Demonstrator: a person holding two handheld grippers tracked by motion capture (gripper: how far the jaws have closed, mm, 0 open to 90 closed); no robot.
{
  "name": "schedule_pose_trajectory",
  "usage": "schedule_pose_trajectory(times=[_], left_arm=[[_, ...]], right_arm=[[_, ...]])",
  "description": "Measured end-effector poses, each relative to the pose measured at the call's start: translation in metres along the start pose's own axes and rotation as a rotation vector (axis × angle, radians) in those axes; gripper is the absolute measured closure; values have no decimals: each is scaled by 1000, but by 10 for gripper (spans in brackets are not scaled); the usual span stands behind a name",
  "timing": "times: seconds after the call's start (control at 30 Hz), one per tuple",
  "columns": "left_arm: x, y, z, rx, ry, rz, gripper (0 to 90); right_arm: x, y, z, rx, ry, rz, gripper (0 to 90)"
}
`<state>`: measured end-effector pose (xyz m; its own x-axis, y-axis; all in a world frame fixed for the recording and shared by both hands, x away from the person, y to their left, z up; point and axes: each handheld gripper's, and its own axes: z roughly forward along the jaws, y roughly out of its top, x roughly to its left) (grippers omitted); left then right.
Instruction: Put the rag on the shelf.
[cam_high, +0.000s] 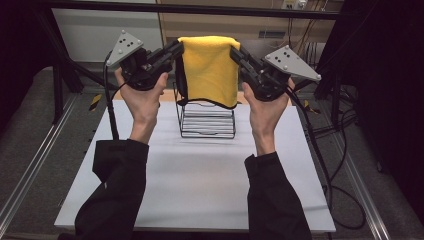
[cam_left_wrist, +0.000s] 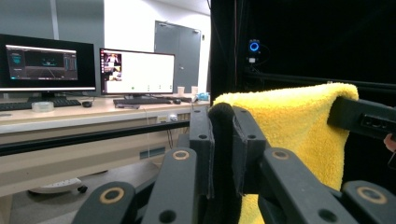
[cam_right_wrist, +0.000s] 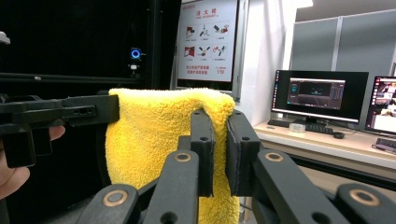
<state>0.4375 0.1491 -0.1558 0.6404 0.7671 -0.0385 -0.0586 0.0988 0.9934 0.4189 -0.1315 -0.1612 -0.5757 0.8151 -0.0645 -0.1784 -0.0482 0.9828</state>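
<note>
Both grippers pinch the towel at its top corners: the left gripper (cam_high: 176, 50) clamps the left corner, its jaws pressed together on the dark-edged hem; the right gripper (cam_high: 235, 52) clamps the right corner the same way, the pile bunched between its pads. The towel (cam_high: 210, 70) is yellow and folded; it hangs in the air, stretched level between the two grips, its lower edge with black trim drooping just in front of the top of the rack (cam_high: 206, 121); whether cloth and wire touch I cannot tell. The rack is black wire and stands upright at the far middle of the white table (cam_high: 200, 185); the person's hands and dark sleeves come up from the near edge.

As I judge it, the step in hand is carrying the spread towel to the rack, with draping not yet done. The next move calls for keeping both grips level and the cloth taut; bringing the fold over the rack's top rail; lowering evenly so it hangs on both sides; then opening both grippers together, lest one corner drag the towel off.
</note>
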Motion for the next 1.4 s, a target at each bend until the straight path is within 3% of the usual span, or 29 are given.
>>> schedule_pose_trajectory(times=[0.5,0.6,0.7,1.2,1.4], left_arm=[[5,27,15,-14,27,36,801],[5,31,22,-10,31,58,801],[6,32,25,-14,28,48,802],[19,43,49,-16,53,96,801],[29,36,59,-17,51,75,801]], right_arm=[[-9,21,17,-30,-2,-12,835],[-14,23,19,-33,-9,-15,835],[-17,24,21,-38,-13,-12,835],[-33,26,43,-51,-22,-21,835],[-39,25,53,-41,-25,-51,834]])
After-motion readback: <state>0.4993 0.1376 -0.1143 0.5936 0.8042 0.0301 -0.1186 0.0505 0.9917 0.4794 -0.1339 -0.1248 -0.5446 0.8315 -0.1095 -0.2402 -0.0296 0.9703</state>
